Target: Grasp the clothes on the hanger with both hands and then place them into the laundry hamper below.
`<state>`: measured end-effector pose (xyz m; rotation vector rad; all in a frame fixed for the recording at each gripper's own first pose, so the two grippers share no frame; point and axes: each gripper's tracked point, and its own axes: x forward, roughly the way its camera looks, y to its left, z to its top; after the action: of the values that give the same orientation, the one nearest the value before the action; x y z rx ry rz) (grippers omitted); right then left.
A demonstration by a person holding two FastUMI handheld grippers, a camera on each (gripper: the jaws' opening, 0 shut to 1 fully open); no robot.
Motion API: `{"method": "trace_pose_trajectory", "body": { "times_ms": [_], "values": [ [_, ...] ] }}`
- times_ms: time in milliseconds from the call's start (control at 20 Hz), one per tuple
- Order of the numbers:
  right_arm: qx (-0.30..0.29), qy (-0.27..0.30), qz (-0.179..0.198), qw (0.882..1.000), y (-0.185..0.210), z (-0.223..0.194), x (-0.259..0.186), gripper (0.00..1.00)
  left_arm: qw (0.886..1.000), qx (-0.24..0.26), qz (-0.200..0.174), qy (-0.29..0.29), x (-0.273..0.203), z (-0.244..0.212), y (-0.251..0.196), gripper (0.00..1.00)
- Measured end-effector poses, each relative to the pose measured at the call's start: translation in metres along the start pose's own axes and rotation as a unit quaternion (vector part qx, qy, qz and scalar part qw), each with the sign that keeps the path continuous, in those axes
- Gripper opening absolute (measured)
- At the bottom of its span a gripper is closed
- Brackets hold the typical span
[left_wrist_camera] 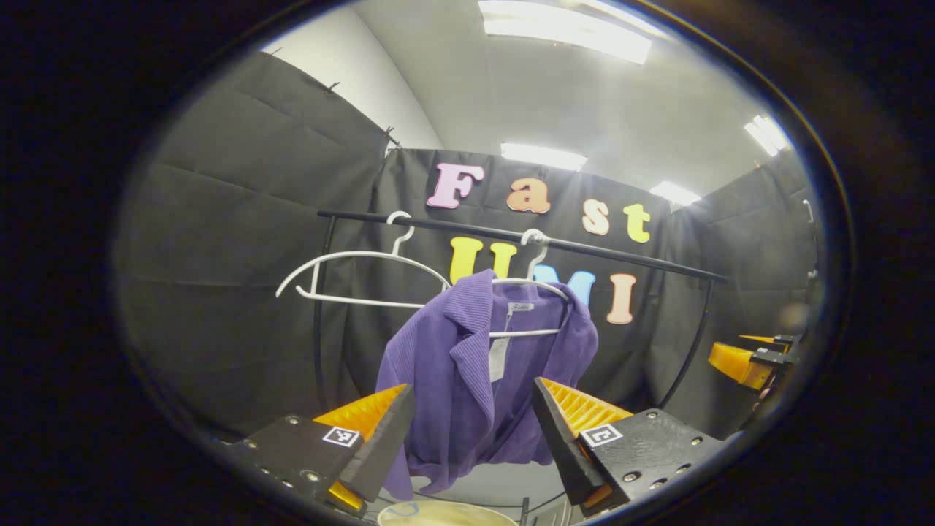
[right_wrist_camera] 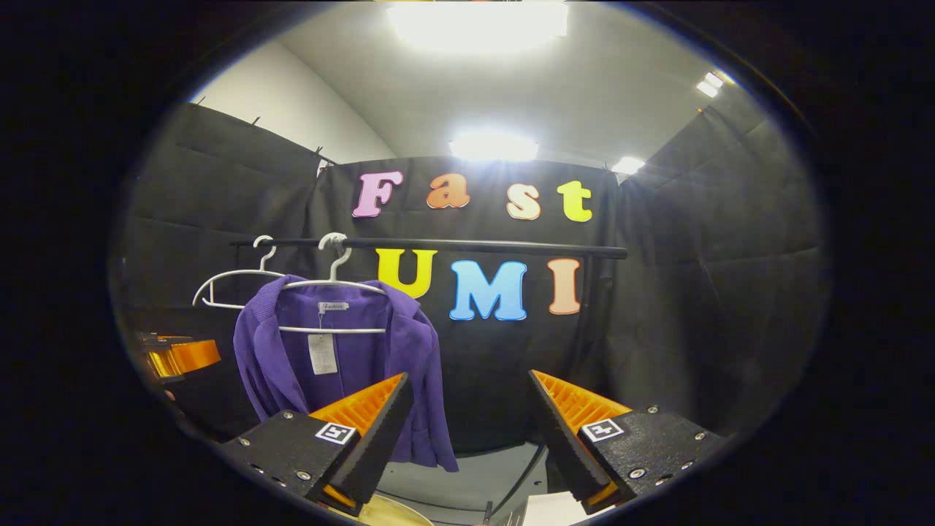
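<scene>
A purple ribbed jacket (left_wrist_camera: 482, 380) hangs on a white hanger (left_wrist_camera: 537, 288) from a black rail (left_wrist_camera: 621, 259). My left gripper (left_wrist_camera: 471, 398) is open, its fingers framing the jacket from a short way in front without touching it. In the right gripper view the same jacket (right_wrist_camera: 350, 365) hangs left of centre on its hanger (right_wrist_camera: 332, 285). My right gripper (right_wrist_camera: 467, 387) is open and points at the bare wall to the jacket's right. The rim of a pale hamper (left_wrist_camera: 445, 513) peeks in below the jacket. The other gripper shows at the right edge (left_wrist_camera: 752, 358) and at the left edge (right_wrist_camera: 175, 354).
A second, bare white hanger (left_wrist_camera: 365, 274) hangs on the rail left of the jacket, also seen as a bare hanger (right_wrist_camera: 234, 281). The rack's curved black legs (left_wrist_camera: 690, 351) stand against the black cloth walls. Grey floor (right_wrist_camera: 467, 482) lies under the rack.
</scene>
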<state>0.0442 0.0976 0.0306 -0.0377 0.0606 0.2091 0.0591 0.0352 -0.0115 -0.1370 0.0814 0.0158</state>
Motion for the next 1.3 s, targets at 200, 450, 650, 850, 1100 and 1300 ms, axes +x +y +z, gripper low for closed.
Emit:
{"method": "trace_pose_trajectory", "body": {
  "times_ms": [200,450,650,850,1100,1300],
  "values": [
    [0.018,0.009,0.036,0.999,0.030,0.011,0.035,0.96,1.000,-0.008,0.012,0.008,0.016,0.008,-0.001,0.93],
    [0.049,0.020,0.066,0.996,0.052,0.018,0.092,0.96,0.999,-0.009,0.031,0.018,0.052,0.009,-0.009,0.93],
    [0.057,0.021,0.087,0.994,0.068,0.012,0.141,0.96,0.997,-0.031,0.072,0.015,0.085,0.006,-0.013,0.93],
    [0.064,0.035,0.102,0.992,0.082,-0.013,0.186,0.97,0.991,-0.023,0.127,0.028,0.119,-0.010,-0.002,0.92],
    [0.052,0.039,0.114,0.991,0.096,-0.038,0.229,0.96,0.981,-0.015,0.187,0.043,0.154,-0.029,0.011,0.93],
    [0.048,0.046,0.121,0.990,0.107,-0.055,0.256,0.96,0.969,-0.007,0.242,0.051,0.169,-0.041,0.029,0.93]
  ]
}}
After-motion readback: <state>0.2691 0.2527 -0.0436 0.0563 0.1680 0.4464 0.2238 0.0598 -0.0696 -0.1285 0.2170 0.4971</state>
